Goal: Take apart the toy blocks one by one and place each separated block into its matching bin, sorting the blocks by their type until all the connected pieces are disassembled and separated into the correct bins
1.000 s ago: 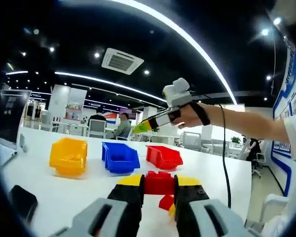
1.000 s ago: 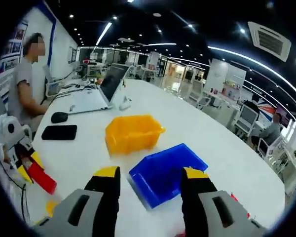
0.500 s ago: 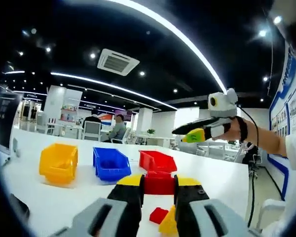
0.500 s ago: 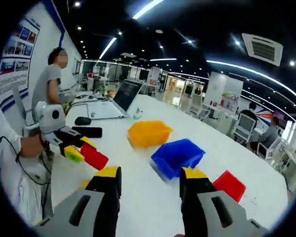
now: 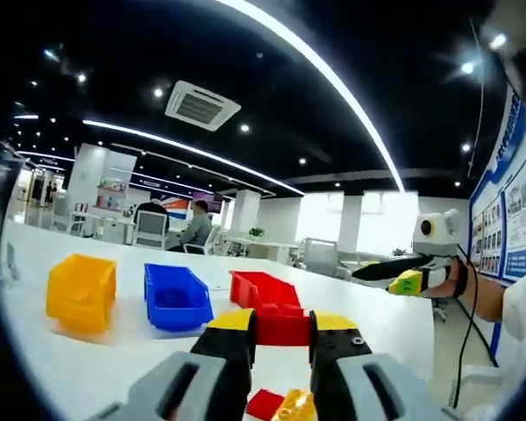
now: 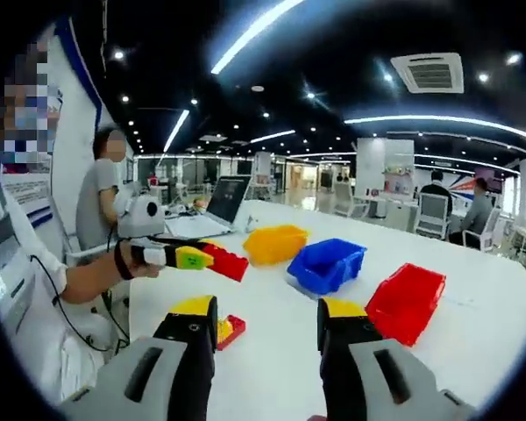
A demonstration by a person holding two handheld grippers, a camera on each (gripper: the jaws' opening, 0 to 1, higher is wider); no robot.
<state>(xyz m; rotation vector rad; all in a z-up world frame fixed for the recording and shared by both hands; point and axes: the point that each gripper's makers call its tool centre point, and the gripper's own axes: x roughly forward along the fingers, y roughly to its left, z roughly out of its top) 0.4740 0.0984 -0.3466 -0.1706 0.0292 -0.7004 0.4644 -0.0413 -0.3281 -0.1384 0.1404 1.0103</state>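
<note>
Between the left claw's (image 5: 281, 331) yellow-tipped jaws a red block (image 5: 283, 321) is pinched above the white bench (image 6: 473, 351), facing the yellow bin (image 5: 81, 291), blue bin (image 5: 176, 296) and red bin (image 5: 261, 288). Spread and holding nothing, the right claw (image 6: 267, 320) hovers over loose blocks (image 6: 226, 329). Such blocks are judged light, rigid and smooth, best gripped on flat sides; no lettering is legible.

On the white counter (image 6: 272, 333) stand a yellow bin (image 6: 275, 243), blue bin (image 6: 328, 264) and red bin (image 6: 407, 301). At nine o'clock the left claw (image 6: 212, 260) grips a red block (image 6: 226, 261). The right claw (image 6: 267, 311) gapes with nothing in it; loose blocks (image 6: 228, 328) lie by its left jaw.
</note>
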